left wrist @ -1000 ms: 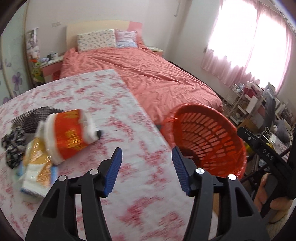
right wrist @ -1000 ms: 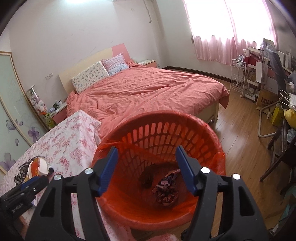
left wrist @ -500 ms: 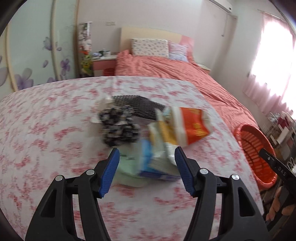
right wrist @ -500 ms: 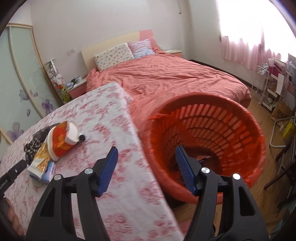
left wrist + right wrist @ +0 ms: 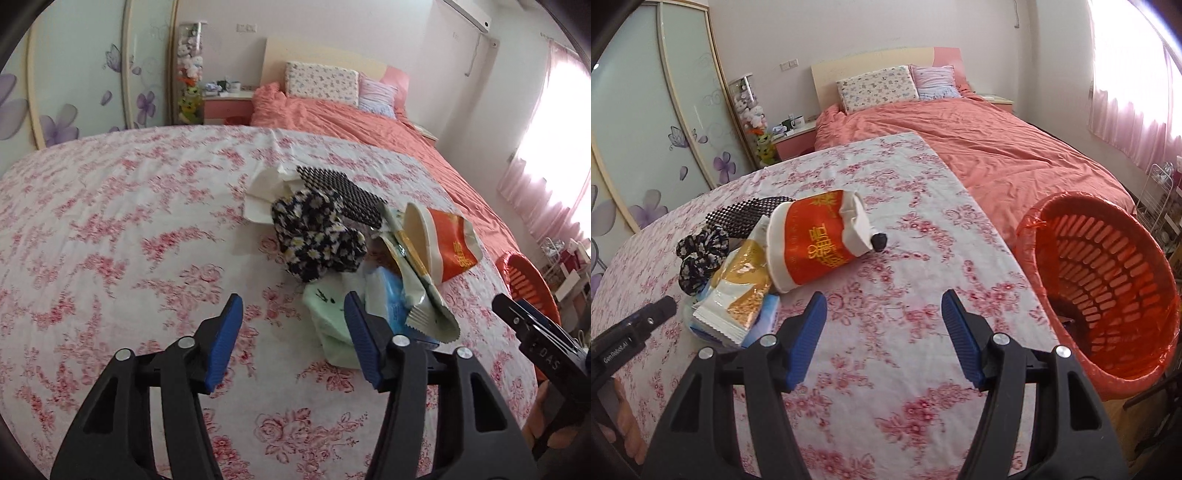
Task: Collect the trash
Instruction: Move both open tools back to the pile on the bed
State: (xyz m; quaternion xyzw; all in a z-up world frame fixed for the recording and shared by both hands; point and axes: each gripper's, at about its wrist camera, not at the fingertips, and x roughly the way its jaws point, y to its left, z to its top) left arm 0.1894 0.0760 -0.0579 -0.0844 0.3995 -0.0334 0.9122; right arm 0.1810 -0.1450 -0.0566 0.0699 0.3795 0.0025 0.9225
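Fingers (image 5: 356, 332) spread wide on both grippers (nothing held) over bare tablecloth (image 5: 905, 332), trash pile (image 5: 369, 251) beyond, basket (image 5: 1108, 273) off the table's edge.

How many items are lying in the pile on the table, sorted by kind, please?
Paper cup, red and white: 1
Snack wrappers: 2, gold and white, pale green
Tissue packs: 2, blue, mint green
Floral scrunchie: 1
Black mesh piece: 1
Crumpled white tissue: 1
Total: 8 that I can tell apart.
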